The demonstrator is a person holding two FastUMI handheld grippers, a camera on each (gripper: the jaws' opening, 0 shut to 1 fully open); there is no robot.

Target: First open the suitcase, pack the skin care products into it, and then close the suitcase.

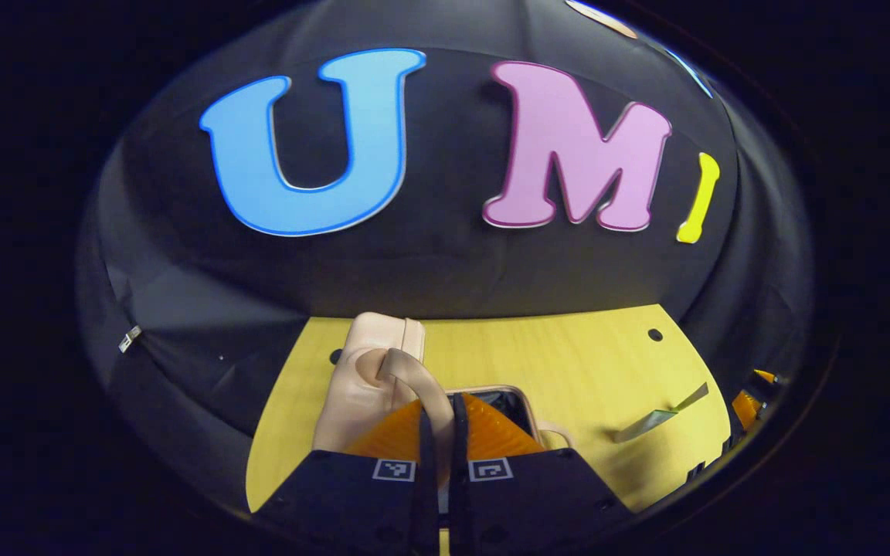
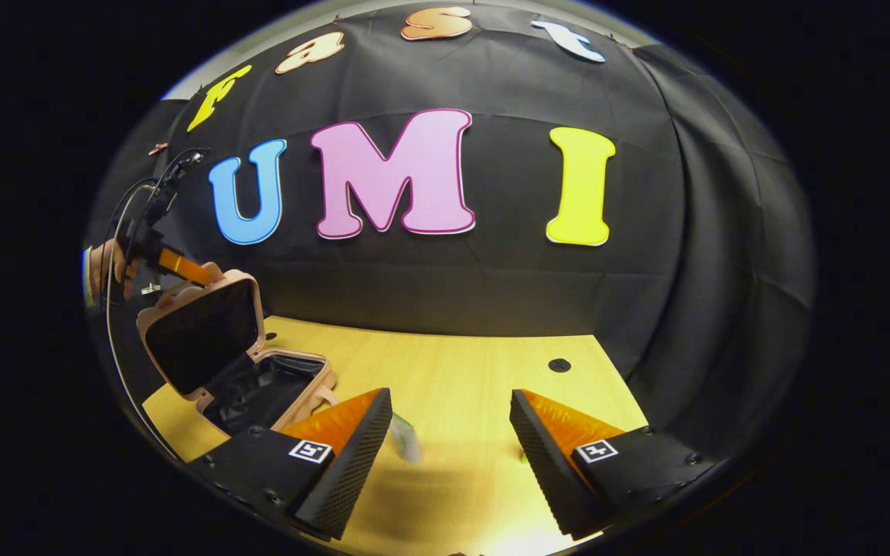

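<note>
A pale pink suitcase (image 2: pixel 290 367) lies open at the table's left, its black-lined lid (image 2: pixel 202 336) standing up. My left gripper (image 2: pixel 182 268) grips the lid's top edge. In the left gripper view that gripper (image 1: pixel 442 401) is shut, with the lid's strap handle (image 1: pixel 406 369) running between the fingers and the lid's shell (image 1: pixel 364 363) just beyond. A small skin care tube (image 2: pixel 406 442), blurred, lies on the table close to the left finger of my right gripper (image 2: pixel 450 395), which is open and holds nothing. The same tube (image 1: pixel 657 417) lies to the suitcase's right.
The yellow wooden table (image 2: pixel 476 371) has a dark round hole (image 2: pixel 559 364) near its back edge. A hand (image 2: pixel 109 266) holds the left gripper, with cables above it. The black cloth wall stands close behind the table.
</note>
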